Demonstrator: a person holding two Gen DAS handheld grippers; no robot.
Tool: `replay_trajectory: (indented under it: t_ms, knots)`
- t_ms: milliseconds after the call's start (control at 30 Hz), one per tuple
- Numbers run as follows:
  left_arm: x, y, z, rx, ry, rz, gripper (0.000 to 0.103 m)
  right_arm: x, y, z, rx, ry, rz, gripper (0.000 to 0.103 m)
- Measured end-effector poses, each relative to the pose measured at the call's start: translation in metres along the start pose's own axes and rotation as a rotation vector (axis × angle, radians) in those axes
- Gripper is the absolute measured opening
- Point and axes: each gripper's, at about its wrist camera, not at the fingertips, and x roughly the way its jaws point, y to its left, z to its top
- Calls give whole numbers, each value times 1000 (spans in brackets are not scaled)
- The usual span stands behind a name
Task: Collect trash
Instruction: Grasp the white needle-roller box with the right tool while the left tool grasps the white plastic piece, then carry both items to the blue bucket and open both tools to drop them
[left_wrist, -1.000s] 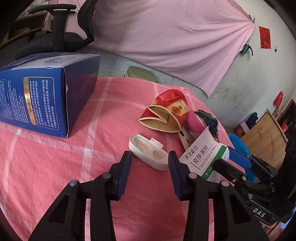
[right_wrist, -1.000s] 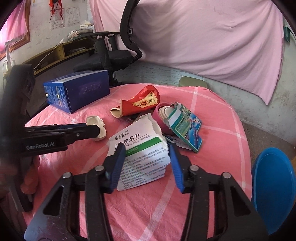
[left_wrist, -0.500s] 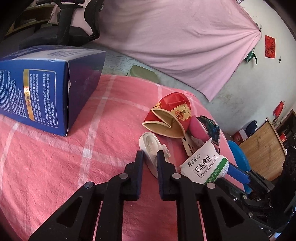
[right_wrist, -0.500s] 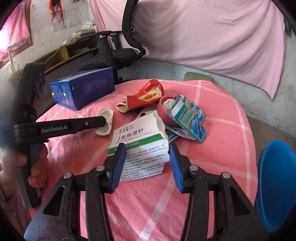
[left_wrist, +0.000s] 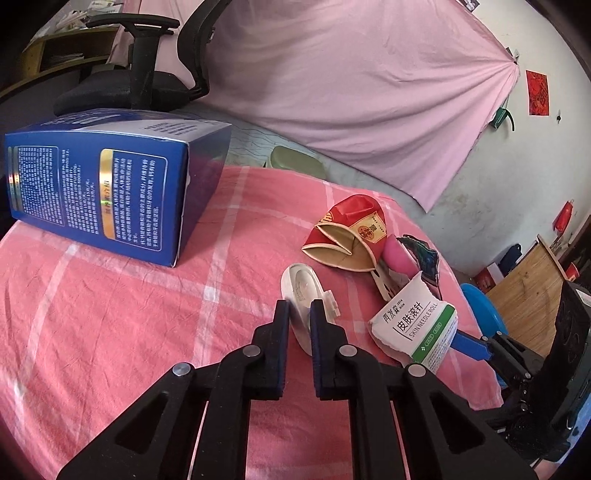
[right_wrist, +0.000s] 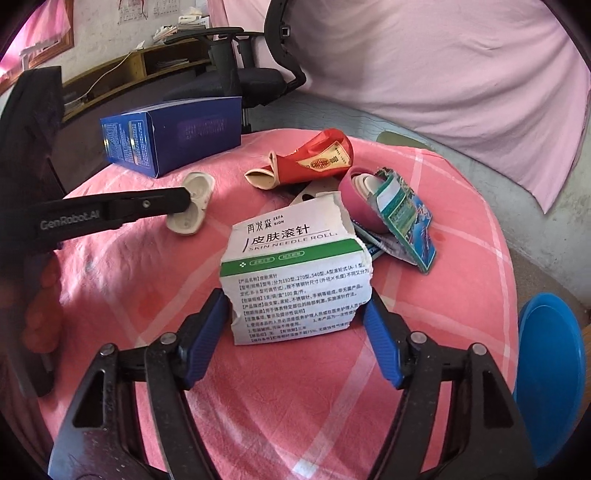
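Note:
On the pink checked tablecloth (right_wrist: 295, 387) lies a loose heap of trash. My left gripper (left_wrist: 300, 319) is shut on a small white plastic case (left_wrist: 301, 288), which stands on edge between the pads; from the right wrist the white case (right_wrist: 192, 206) shows at that gripper's tip. My right gripper (right_wrist: 295, 301) has its jaws opening, one on each side of a torn white-and-green carton (right_wrist: 295, 266) that lies on the cloth. Behind the carton are a crushed red packet (right_wrist: 317, 158), a pink cup (right_wrist: 354, 195) and a teal printed wrapper (right_wrist: 402, 221).
A large blue box (left_wrist: 110, 192) lies at the table's back left. A black office chair (right_wrist: 251, 74) stands behind it, before a pink curtain. A blue round tub (right_wrist: 550, 376) sits off the table's right edge. A hand (right_wrist: 40, 310) holds the left gripper.
The left jaws have closed on the white case and tipped it onto its edge. The right jaws have spread wider and now flank the white-and-green carton.

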Motion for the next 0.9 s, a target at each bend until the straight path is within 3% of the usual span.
replay_trajectory:
  t_ms: [267, 400, 567, 700, 900]
  knots:
    - [-22, 0, -11, 10, -64, 17, 8, -20, 2, -3, 9, -91, -9, 91]
    - [-40, -7, -19, 40, -150, 41, 8, -40, 3, -6, 18, -189, -20, 91]
    - [-65, -32, -30, 143, -295, 79, 8, -75, -8, -14, 88, -357, -28, 91]
    - [-82, -63, -34, 226, -413, 67, 8, -105, -13, -17, 118, -499, -53, 91]
    - [-104, -122, -31, 387, -580, 28, 8, -164, -28, -27, 158, -728, -181, 91]
